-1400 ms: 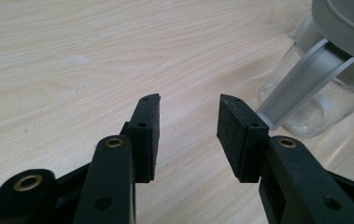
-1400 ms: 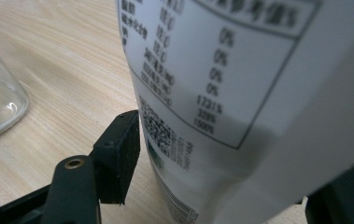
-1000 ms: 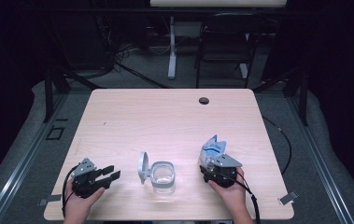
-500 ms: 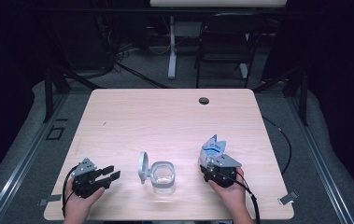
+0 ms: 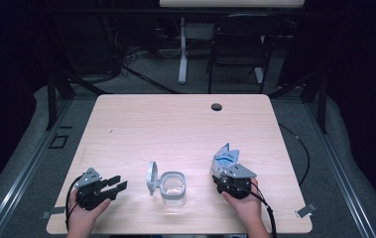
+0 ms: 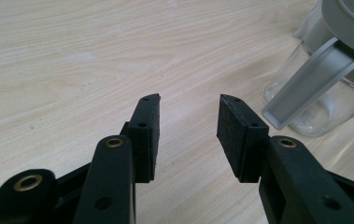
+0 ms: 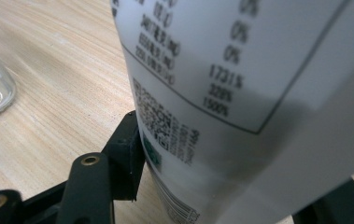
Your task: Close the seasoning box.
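Two hand-held grippers: a left hand-held gripper [image 5: 112, 185] and a right hand-held gripper [image 5: 225, 163]. One glass jar [image 5: 173, 188], one jar lid [image 5: 152, 177], one white pouch [image 5: 223, 159], one worktop [image 5: 175, 129], one chair [image 5: 237, 49].

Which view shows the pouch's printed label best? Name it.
The right gripper view: the pouch sits between the right gripper jaws, its nutrition table and codes legible. The high view shows it small, blue and white; print unreadable.

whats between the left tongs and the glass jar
Bare tabletop alone, in the high view: the left tongs point at the glass jar, whose lid is open.
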`<action>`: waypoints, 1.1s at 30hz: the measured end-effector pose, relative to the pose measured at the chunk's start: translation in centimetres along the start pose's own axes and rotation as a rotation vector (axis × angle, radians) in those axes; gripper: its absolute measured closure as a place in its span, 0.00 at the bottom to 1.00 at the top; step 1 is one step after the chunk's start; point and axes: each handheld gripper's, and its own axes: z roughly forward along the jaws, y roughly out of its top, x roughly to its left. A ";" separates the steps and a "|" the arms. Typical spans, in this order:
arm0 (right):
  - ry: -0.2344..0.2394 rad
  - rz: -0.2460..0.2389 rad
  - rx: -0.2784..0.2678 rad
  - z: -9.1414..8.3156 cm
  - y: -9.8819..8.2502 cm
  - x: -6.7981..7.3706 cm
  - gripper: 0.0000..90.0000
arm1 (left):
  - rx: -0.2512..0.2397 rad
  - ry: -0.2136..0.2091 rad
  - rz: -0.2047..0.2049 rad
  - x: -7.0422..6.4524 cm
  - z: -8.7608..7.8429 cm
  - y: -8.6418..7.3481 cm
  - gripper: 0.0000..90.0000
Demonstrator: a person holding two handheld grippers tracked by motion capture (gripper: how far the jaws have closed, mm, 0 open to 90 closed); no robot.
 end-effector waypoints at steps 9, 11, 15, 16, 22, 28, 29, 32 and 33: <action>0.010 0.008 -0.004 0.0 -0.1 -0.1 0.49 | 0.003 -0.004 0.006 0.0 0.0 0.1 0.66; 0.008 0.007 -0.005 0.0 0.0 -0.1 0.49 | 0.009 -0.002 0.009 0.0 0.0 0.1 0.66; 0.012 0.005 -0.004 0.0 0.0 -0.2 0.49 | 0.011 0.000 0.005 0.1 0.0 0.1 0.66; 0.013 0.001 0.003 -0.1 0.0 -0.2 0.49 | 0.011 0.000 0.005 0.1 0.0 0.1 0.66; 0.017 0.001 0.004 -0.1 0.0 -0.3 0.50 | 0.006 -0.003 0.002 0.1 0.1 0.0 0.66; 0.025 0.006 -0.003 -0.1 0.0 -0.3 0.50 | 0.006 -0.002 0.010 0.0 0.2 0.0 0.66; 0.023 -0.003 0.007 -0.2 0.1 -0.4 0.50 | 0.007 -0.002 0.009 0.0 0.2 0.0 0.66; 0.026 0.006 0.002 -0.2 0.1 -0.4 0.50 | 0.008 -0.001 0.011 0.1 0.2 0.0 0.66; 0.026 0.006 0.001 -0.2 0.1 -0.4 0.50 | 0.014 0.001 0.012 0.1 0.1 0.0 0.66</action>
